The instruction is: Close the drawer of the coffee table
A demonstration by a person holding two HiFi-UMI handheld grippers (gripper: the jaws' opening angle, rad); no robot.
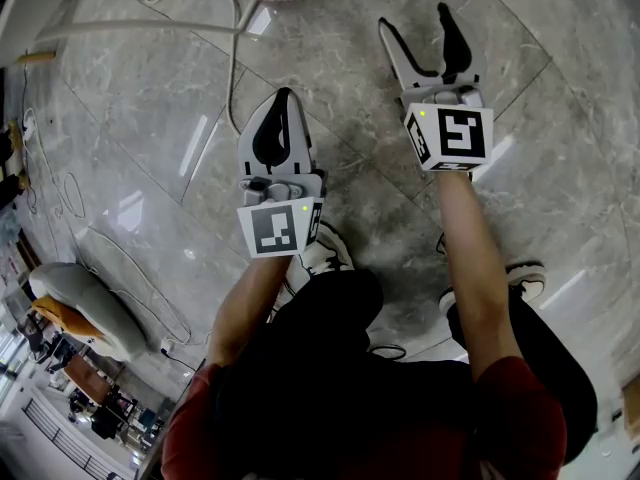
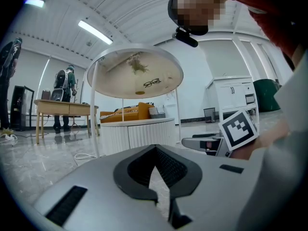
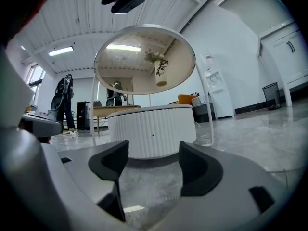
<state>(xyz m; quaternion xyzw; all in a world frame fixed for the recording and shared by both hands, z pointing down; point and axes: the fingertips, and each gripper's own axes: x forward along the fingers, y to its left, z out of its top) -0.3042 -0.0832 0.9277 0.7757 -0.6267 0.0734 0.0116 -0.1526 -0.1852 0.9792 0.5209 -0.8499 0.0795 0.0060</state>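
Marble floor (image 1: 140, 118), grey and glossy, lies under both my claws. The coffee table (image 3: 153, 129) stands at my twelve o'clock, its white ribbed drum low under a round top on thin legs. My right claw (image 1: 415, 23) reaches further ahead, at about one o'clock, with its jaws spread wide and nothing between them. It looks square at the drum, and I judge I hold it so to bring a broad front against the drawer. My left claw (image 1: 284, 98) hangs back at about eleven o'clock, jaws pressed together and empty, likely so that it does not get in the way. The drawer itself I cannot pick out: the ribbed front shows a small dark dot at its middle but no edge standing proud, so I cannot say whether it is out or home. Bare floor lies between the right claw and the drum, so the approach looks open. A white cable (image 1: 235, 48) snakes over the floor at eleven o'clock, near the table's rim, and a thin leg (image 3: 206, 105) at the drum's three o'clock bounds that side.
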